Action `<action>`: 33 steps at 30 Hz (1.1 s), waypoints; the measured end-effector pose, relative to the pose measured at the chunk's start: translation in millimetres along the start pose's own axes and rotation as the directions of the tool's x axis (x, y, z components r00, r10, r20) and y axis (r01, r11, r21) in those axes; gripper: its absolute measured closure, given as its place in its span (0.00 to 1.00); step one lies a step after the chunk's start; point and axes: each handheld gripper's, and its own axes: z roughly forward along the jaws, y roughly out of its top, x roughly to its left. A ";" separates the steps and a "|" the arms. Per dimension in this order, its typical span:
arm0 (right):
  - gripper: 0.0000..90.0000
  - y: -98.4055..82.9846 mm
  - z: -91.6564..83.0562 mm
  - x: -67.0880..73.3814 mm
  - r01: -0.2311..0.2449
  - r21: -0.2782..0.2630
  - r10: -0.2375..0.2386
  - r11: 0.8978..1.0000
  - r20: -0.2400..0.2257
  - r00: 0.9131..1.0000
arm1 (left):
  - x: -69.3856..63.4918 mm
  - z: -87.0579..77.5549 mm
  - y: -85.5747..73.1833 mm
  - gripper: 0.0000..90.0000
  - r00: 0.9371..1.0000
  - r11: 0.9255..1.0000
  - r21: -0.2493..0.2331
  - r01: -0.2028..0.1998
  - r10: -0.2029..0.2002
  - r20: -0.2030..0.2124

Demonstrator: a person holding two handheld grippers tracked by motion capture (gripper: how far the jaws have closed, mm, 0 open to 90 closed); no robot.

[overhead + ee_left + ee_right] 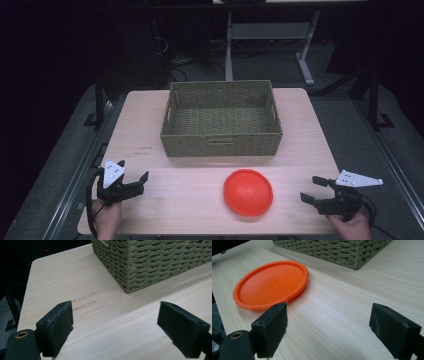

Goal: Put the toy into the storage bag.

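Right now the orange plate (248, 192) lies flat on the light wooden table (305, 145), toward your near edge and a little right of the middle. It sits just in front of the woven basket (221, 141), apart from it, with a strip of bare tabletop between the two. The basket stands square at the middle of the table's far half, and its inside looks empty from above.

Your right gripper (314, 189) hovers to the right of the plate, near it but not touching, held in your right hand (353, 226) at the table's near right corner. Its jaws stand wide apart with nothing between them. In the right gripper view the plate (271, 284) shows just beyond one black pad (272, 328), and the basket's corner (342, 251) lies farther off.

Your left gripper (139, 182) is well apart from the plate, at the near left corner of the table, held in your left hand (107, 218). Its jaws are also spread wide and hold nothing. The left gripper view looks over bare tabletop (105, 315) toward a corner of the basket (155, 260), with faint scuff marks (84, 301) on the wood just ahead of the pads.
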 end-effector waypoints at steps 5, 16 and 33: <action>0.17 1.0 -0.4 0.2 -0.016 -0.001 0.016 1.000 -0.026 1.000 | 0.0 1.2 -0.8 0.14 1.000 1.000 0.000 0.009 -0.009 0.006; 0.18 22.4 12.6 7.7 -0.031 0.076 0.035 0.997 -0.050 0.998 | 1.4 1.8 -1.2 0.14 0.999 1.000 -0.009 0.028 -0.028 0.027; 0.24 60.4 55.7 29.6 0.051 0.185 -0.026 0.981 -0.133 0.991 | 4.4 0.4 -1.9 0.14 0.999 0.999 -0.010 0.035 -0.035 -0.003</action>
